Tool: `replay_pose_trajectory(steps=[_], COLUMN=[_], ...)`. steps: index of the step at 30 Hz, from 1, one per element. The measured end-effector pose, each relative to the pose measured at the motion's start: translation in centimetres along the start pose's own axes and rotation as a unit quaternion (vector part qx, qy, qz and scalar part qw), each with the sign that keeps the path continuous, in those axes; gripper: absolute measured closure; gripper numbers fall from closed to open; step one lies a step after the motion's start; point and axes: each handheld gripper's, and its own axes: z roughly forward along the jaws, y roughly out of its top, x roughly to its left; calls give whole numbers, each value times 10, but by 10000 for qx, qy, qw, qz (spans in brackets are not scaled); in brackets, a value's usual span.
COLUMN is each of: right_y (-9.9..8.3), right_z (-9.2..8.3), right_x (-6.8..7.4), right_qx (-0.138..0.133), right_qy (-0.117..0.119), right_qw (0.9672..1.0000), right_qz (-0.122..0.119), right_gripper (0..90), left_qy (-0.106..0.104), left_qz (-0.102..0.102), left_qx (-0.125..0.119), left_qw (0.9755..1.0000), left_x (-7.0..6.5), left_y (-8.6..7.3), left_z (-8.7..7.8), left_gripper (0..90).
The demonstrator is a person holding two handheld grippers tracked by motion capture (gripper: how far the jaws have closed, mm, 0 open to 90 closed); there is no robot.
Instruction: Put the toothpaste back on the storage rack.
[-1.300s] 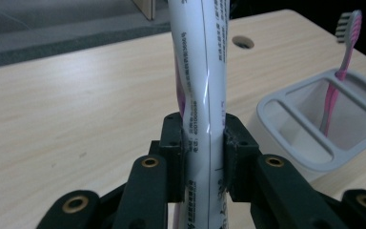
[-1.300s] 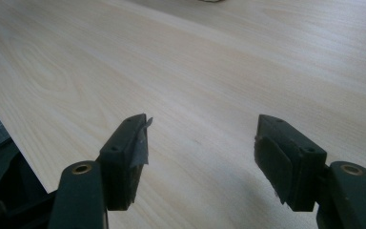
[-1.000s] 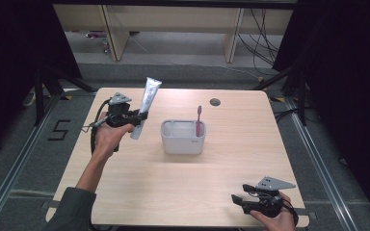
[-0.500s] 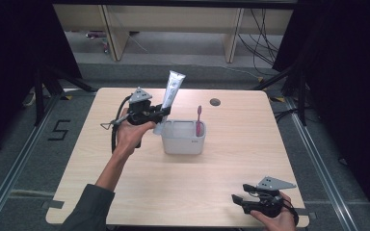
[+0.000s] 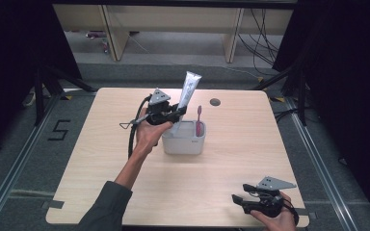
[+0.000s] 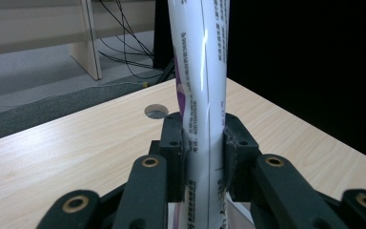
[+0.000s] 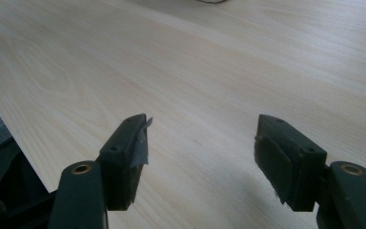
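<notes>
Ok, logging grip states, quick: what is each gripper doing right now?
Left gripper: shut on the toothpaste tube, above the white holder.
Right gripper: open, holding nothing.

The table (image 5: 231, 159) is pale wood with fine straight grain and a smooth, low-sheen finish. The tube (image 6: 202, 95) held over it looks like soft plastic, white and glossy, with a bright streak of reflected light down its length. The left gripper (image 6: 202, 152) and right gripper (image 7: 202, 152) are matt black plastic with brass-coloured rivets; the right one's pads (image 7: 271, 164) look dull and rubbery. The bin (image 5: 183, 144) on the table is smooth, light grey plastic.
</notes>
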Motion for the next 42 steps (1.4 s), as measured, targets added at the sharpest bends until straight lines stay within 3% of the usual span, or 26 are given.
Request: replay_pose_trajectory(steps=[4, 5, 10, 13, 14, 15, 16, 24, 34, 37, 42], right_y=[0, 0, 0, 0, 0, 0, 0, 0, 0, 0, -1], right_z=[0, 0, 0, 1, 0, -1, -1, -2, -1, -1, -1], right_x=[0, 2, 2, 2, 1, 2, 0, -1, 0, -1, 0], right_qx=[-9, 13, 7, -18, -26, 49, 19, -40, 5, -35, -13], right_qy=[-39, 35, 13, 127, 77, -10, -24, -28, 35, -52, -26], right_qw=[10000, 9999, 10000, 9998, 10000, 9999, 10000, 10000, 10000, 9999, 10000], right_qz=[-22, 111, 76, 136, 40, 91, -49, -28, 15, -94, -39], right_gripper=[367, 367, 367, 367, 367, 367, 367, 367, 368, 368, 371], left_qy=[49, 23, 17, 59, 56, 12, 31, 1, 36, 47, 78], left_qz=[8, 0, -36, -26, -26, -56, -37, 17, 53, 20, 131], left_qx=[6, 19, -41, -21, -21, -3, -7, 5, 158, 222, 357], left_qw=[10000, 10000, 10000, 10000, 10000, 10000, 10000, 10000, 9999, 9997, 9992], left_x=[0, 0, -1, -2, -2, -1, -2, -1, 2, 3, 3], left_y=[-3, -3, -7, -11, -13, -15, -16, -28, -42, -46, -49], left_z=[5, 7, 13, 19, 20, 22, 23, 30, 36, 37, 38], left_gripper=[732, 732, 732, 732, 732, 732, 732, 731, 727, 726, 723])
